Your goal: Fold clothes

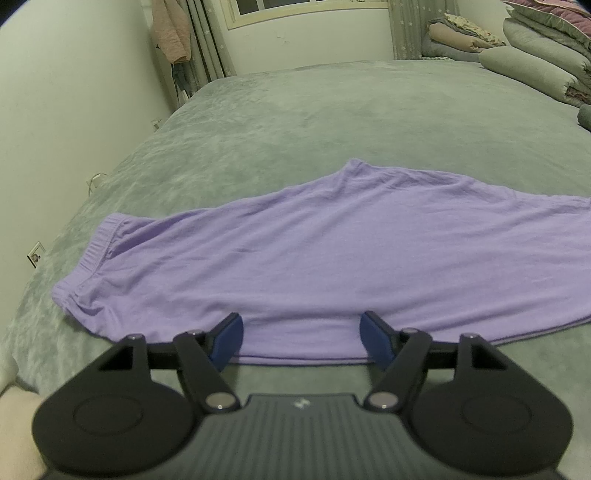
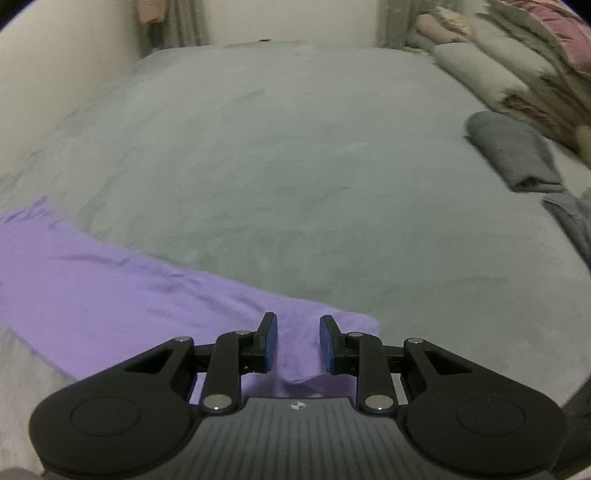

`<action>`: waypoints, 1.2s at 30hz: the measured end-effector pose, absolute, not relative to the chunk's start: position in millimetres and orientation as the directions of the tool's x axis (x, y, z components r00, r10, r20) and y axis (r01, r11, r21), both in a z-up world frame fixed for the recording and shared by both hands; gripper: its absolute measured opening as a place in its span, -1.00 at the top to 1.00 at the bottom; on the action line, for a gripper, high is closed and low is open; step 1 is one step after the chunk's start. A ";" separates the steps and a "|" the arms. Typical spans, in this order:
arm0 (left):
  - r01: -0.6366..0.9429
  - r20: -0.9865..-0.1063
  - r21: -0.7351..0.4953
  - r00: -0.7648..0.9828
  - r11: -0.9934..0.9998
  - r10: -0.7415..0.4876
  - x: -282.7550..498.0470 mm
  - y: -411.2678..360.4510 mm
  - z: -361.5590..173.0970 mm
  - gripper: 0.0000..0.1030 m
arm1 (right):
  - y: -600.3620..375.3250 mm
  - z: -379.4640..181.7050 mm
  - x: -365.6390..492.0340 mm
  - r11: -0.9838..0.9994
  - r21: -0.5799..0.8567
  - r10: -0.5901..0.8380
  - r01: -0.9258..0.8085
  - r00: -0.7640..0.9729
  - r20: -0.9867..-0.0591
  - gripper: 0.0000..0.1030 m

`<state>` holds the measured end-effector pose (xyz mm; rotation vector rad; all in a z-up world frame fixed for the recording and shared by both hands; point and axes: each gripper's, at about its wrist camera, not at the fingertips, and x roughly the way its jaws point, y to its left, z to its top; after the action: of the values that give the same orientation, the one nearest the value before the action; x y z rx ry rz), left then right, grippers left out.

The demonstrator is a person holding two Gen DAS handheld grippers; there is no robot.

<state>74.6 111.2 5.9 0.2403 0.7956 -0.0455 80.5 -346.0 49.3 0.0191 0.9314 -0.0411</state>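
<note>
A pair of purple trousers lies flat across the grey-green bed, with its elastic waistband at the left. My left gripper stands open and wide over the trousers' near edge; the cloth lies between its blue pads without being pinched. In the right wrist view the leg end of the trousers reaches in from the left. My right gripper sits over that end with its jaws a little apart, and the pads do not press on the cloth between them.
Stacked quilts and pillows line the bed's right side. A folded grey garment and another grey piece lie at the right. A wall runs along the left, with a pink garment hanging by the curtains.
</note>
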 end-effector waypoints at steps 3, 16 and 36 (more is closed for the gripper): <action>0.131 -0.711 0.197 0.701 0.972 0.050 74.5 111.3 5.7 -0.34 | -342.7 41.3 80.1 1.000 0.000 -0.002 0.003 0.578 -0.816 0.59; 0.130 -0.710 0.199 0.702 0.971 0.051 73.0 111.2 5.4 -0.36 | -342.4 46.5 77.5 0.999 -0.017 -0.037 0.040 0.594 -0.803 0.88; 0.131 -0.710 0.201 0.702 0.971 0.053 75.0 111.3 5.2 -0.37 | -344.7 49.8 67.4 0.996 -0.063 -0.084 0.056 0.591 -0.802 0.93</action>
<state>75.0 111.3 5.2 0.2451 0.7932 -0.0441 67.4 -344.7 49.8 -0.0326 0.9350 -0.0815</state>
